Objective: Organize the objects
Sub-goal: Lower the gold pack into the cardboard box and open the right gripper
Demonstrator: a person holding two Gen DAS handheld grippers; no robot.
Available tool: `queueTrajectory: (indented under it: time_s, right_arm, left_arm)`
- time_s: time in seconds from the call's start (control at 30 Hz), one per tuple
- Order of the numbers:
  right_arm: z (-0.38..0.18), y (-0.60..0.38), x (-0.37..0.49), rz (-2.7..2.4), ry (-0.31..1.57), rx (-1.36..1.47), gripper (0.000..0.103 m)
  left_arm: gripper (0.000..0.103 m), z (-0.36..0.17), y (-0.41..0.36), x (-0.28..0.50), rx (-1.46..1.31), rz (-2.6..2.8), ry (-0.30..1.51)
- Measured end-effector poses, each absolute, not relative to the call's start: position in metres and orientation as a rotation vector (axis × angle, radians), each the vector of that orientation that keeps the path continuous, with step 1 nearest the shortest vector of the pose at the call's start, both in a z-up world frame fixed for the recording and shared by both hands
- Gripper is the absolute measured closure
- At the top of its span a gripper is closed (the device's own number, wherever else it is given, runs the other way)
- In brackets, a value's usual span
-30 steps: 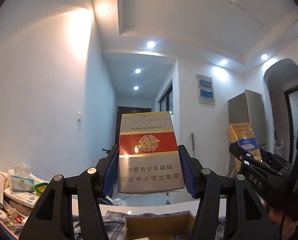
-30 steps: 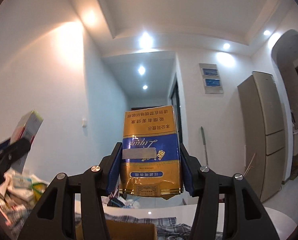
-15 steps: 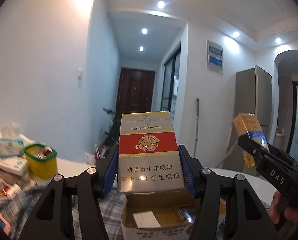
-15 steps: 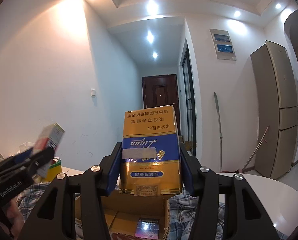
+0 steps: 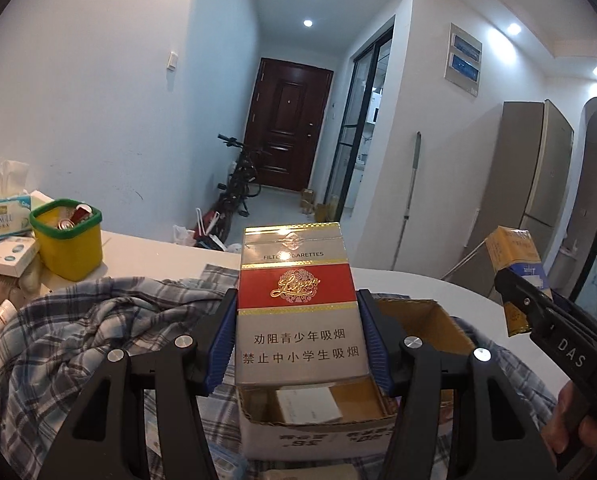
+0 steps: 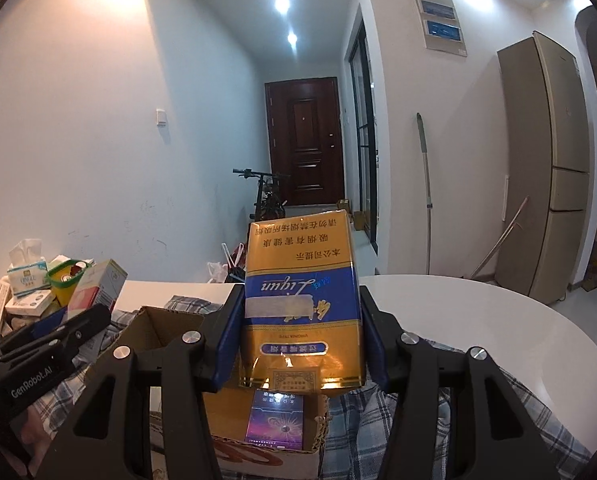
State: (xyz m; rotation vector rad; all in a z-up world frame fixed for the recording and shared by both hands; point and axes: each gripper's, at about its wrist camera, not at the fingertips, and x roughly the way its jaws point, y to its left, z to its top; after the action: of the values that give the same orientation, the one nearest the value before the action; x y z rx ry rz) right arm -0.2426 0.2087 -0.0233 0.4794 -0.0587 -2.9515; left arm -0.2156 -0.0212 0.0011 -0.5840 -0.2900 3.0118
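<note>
A: Left wrist view?
B: The left tool (image 5: 296, 334) is pinching a red-and-silver cigarette pack (image 5: 298, 304) upright above the open cardboard box (image 5: 430, 312) on the desk (image 5: 154, 246).

A: Right wrist view?
B: The right tool (image 6: 300, 334) is pinching a gold-and-blue cigarette pack (image 6: 302, 300), inverted, above that box, which is holding a purple pack (image 6: 276, 420).

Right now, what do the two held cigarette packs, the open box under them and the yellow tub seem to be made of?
Silver-and-red cigarette pack: thin card, probably film-wrapped, glossy with gold print. Gold-and-blue cigarette pack: a crinkled, shiny foil-like wrapper suggests a soft pack. Cardboard box: brown corrugated-looking board, matte, with raw flaps. Yellow tub: likely moulded plastic, smooth, with a green rim. Plaid cloth: woven fabric, rumpled.
</note>
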Motion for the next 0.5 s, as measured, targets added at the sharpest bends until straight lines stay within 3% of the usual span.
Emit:
queueTrajectory:
  time_s: [0.17,0.37,0.5]
  right_arm:
    - [-0.026,0.206,-0.248,-2.896,-0.001,0.503,0.052]
    - [-0.040,0.204,-0.252,-2.866,-0.012,0.580,0.052]
    - [-0.049,0.198,-0.248,-2.850,0.001,0.615,0.052]
  left_arm:
    - [0.044,0.002,-0.016,-0.212,-0.565,2.993,-0.281]
    - [0.044,0.003,-0.002,-0.207,-0.525,3.107,-0.110]
    - [0.044,0.004,-0.001,-0.204,-0.494,3.083,-0.130]
